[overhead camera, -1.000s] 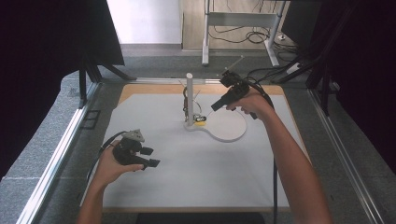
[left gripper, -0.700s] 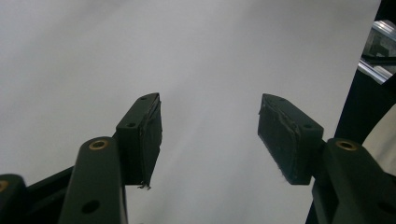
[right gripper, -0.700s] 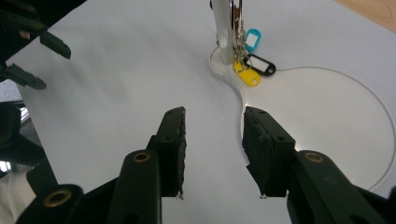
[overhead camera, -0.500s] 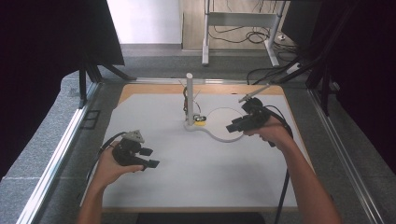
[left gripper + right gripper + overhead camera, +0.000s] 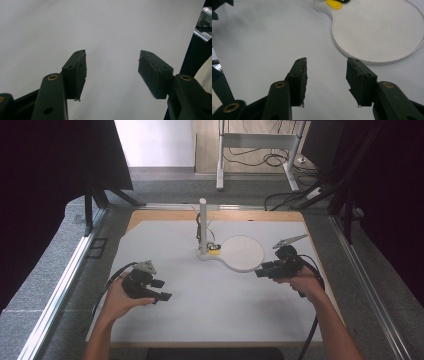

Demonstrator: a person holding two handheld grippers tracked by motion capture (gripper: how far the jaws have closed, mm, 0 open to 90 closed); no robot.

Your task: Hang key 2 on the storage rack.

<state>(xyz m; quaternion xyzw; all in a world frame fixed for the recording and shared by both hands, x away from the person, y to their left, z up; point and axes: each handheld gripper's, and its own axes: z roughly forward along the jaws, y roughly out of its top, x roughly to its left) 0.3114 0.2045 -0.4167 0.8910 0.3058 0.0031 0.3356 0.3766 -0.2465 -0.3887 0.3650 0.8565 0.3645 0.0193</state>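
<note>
We start at the left, where our left gripper (image 5: 159, 290) sits at about eight o'clock on the tabletop (image 5: 165, 235), fingers (image 5: 75, 72) spread apart with nothing but bare white sheet between them. Centre stage, at twelve o'clock, stands the white post (image 5: 203, 222) on its stand, and at its foot lies the yellow tag (image 5: 213, 252); something dark lies against it, too small for us to make out. Sweeping right, the round white plate (image 5: 242, 253) spreads from the post's base. Then our right gripper (image 5: 263, 270), low at four o'clock just off the plate's rim, its fingers (image 5: 299, 80) having just been opening, released, with nothing held between them. From those fingers the yellow tag (image 5: 333, 4) lies up at eleven o'clock, across the plate's (image 5: 377, 30) near edge, its long axis running roughly crosswise to our line of approach. Our right hand is clearly the nearer one, so we judge that any reach for the tag falls to it.
</note>
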